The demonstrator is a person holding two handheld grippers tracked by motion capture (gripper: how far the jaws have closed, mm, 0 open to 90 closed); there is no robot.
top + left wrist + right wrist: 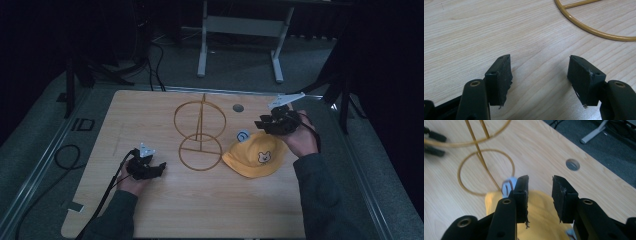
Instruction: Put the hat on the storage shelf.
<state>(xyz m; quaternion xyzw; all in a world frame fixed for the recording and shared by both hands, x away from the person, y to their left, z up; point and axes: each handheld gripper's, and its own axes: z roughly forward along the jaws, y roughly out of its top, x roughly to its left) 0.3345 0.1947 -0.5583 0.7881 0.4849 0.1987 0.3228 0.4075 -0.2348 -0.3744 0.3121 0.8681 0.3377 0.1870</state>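
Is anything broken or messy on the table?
Nothing is spilled or broken. The yellow cap lies flat beside the gold wire stand, which stands upright. One small oddity: the black pads on the left gripper look frayed at the edges.

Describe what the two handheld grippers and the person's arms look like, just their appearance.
Both are black two-jaw tools. The left gripper and the right gripper each carry a grey three-cornered plate on top. A black cable trails from the left one across the table. Up close, the jaws end in flat black pads with worn, frayed edges, on arms with brass-coloured rivets. The person wears dark greenish long sleeves.
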